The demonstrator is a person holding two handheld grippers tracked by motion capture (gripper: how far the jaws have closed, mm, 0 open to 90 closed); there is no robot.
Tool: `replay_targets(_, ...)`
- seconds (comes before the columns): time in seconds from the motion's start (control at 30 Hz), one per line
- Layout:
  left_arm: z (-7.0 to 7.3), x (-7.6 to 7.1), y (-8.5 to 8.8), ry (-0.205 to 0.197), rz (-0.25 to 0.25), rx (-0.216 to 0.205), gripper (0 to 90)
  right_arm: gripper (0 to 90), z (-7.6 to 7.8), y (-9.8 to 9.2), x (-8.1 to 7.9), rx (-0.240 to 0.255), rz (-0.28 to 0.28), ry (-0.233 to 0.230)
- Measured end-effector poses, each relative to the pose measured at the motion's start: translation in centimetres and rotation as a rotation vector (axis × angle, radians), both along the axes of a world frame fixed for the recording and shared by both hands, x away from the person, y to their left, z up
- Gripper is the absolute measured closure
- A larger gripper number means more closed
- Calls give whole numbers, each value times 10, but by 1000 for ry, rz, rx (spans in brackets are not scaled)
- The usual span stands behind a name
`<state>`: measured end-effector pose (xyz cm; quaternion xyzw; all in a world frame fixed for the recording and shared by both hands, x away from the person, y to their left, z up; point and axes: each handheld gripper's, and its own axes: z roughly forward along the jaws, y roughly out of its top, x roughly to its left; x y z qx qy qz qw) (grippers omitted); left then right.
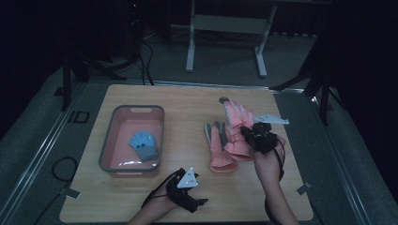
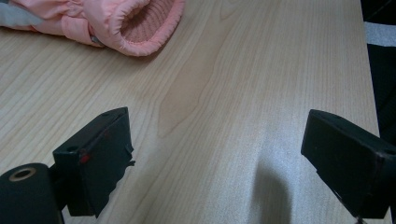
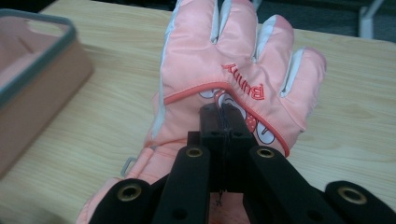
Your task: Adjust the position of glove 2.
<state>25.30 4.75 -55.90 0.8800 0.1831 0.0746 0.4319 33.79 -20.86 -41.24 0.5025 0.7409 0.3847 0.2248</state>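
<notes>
Padded pink ski glove point(image 3: 224, 88) hangs pinched in your right gripper point(image 3: 223, 114), lifted above the wooden table point(image 1: 187, 101) beside its matching pink glove point(image 1: 219, 150). Your left gripper point(image 2: 215, 158) rests spread wide near the table's front edge, gripping nothing.

Setting: a dim lab or recording room. A light wooden bench point(image 1: 187, 101) stands on grey carpet point(image 1: 225, 58). Cables point(image 1: 145, 61) run across the floor, with black stands point(image 1: 68, 70) and a white desk frame point(image 1: 225, 28) behind.

Pink glove point(image 3: 224, 70) with red lettering, blue glove point(image 1: 143, 144), pink grey-rimmed bin point(image 1: 136, 110)
</notes>
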Motion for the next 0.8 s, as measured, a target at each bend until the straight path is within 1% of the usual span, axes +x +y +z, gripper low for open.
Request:
replay_targets(0.07,0,0,0,0,1,-1,91,896,-2,9,0,-5,18,1)
replay_targets(0.13,0,0,0,-2,0,-2,91,895,-5,17,1,2,29,11)
replay_targets(0.2,0,-1,0,-3,-1,-1,91,895,-11,23,2,-12,40,21)
replay_targets(0.27,0,0,0,-3,-3,3,91,895,-17,26,4,-8,48,43)
replay_targets(0.33,0,0,0,-3,-3,0,91,895,-25,31,6,-43,43,52)
replay_targets(0.4,0,0,0,-3,-2,1,91,895,-33,31,8,-30,43,80)
replay_targets(0.5,0,-1,0,-3,-2,3,91,895,-42,33,11,-39,35,91)
replay_targets(0.67,0,-1,0,-4,-1,2,91,893,-58,40,17,-67,30,118)
replay_targets(0.8,0,-1,0,-3,-2,3,91,889,-70,45,20,-84,46,141)
